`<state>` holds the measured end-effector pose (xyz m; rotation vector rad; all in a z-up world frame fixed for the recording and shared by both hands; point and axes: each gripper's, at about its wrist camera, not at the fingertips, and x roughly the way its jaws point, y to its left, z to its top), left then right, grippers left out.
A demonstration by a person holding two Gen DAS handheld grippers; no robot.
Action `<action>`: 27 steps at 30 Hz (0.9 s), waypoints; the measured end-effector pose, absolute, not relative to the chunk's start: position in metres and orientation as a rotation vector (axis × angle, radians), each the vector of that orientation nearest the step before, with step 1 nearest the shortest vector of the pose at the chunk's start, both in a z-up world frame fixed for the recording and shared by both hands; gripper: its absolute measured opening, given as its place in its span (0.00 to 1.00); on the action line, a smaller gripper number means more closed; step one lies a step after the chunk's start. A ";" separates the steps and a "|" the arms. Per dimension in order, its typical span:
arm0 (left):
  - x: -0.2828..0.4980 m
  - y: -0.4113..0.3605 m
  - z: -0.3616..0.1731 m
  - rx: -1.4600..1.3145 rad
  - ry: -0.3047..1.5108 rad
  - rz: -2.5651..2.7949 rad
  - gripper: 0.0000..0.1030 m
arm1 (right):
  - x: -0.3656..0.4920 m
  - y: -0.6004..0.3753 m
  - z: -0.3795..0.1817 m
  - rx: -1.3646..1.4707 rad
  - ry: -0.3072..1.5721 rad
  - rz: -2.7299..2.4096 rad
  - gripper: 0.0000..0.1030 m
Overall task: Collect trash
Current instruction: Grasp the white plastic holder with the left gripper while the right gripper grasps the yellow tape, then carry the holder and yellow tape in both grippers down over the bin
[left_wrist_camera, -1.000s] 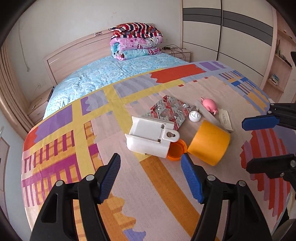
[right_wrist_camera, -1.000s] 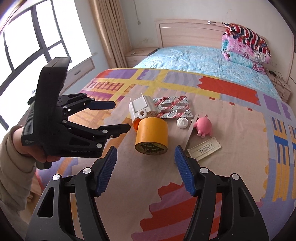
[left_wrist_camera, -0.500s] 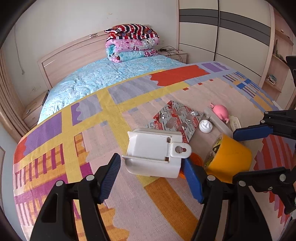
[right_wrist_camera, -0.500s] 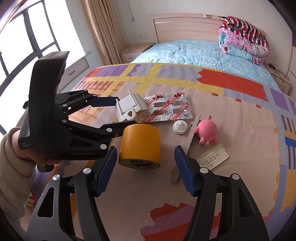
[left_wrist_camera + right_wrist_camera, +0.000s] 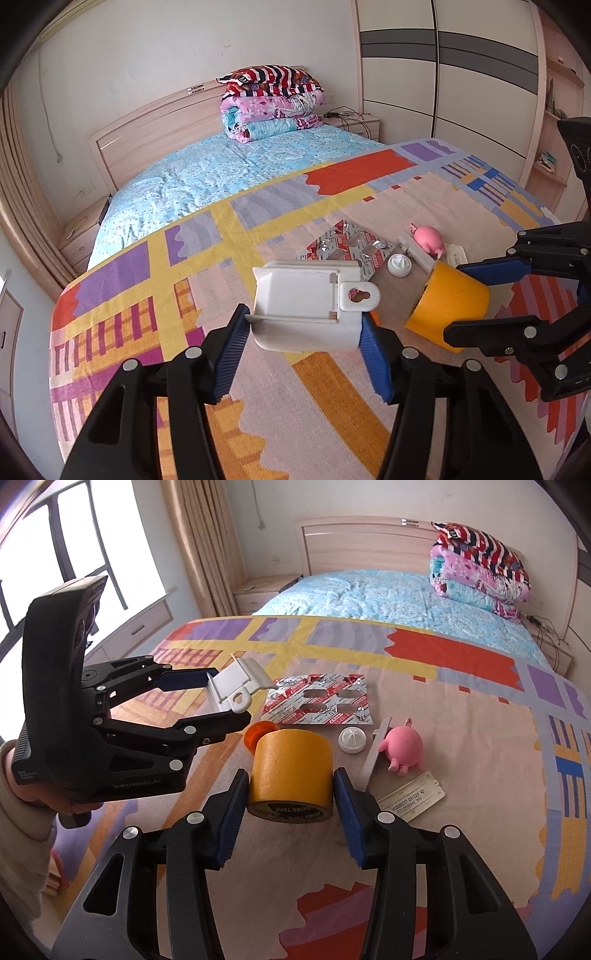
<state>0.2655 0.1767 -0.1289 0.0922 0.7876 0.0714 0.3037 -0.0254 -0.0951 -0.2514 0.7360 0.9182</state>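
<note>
Left gripper [image 5: 306,328]: jaws just closed in, blue pads pinching white plastic holder [image 5: 308,299], lifted off bedspread [image 5: 147,295]. Right gripper [image 5: 291,797]: jaws just closed in, pads pressing sides of yellow tape roll [image 5: 291,771] on bedspread. Blister pack [image 5: 317,701], white cap [image 5: 352,740], pink toy [image 5: 404,747] near.

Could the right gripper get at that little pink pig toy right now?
Probably not: the right gripper is shut on the yellow tape roll. The pink pig toy itself lies uncovered just beyond.
</note>
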 end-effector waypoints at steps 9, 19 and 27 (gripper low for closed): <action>0.227 0.153 -0.093 0.105 0.732 0.076 0.54 | 0.276 -0.046 -0.070 -0.249 0.685 0.924 0.45; 0.177 0.111 -0.063 0.130 0.679 0.073 0.54 | 0.241 -0.082 -0.055 -0.248 0.642 0.903 0.45; 0.138 0.081 -0.048 0.123 0.654 0.034 0.54 | 0.208 -0.119 -0.054 -0.277 0.635 0.910 0.45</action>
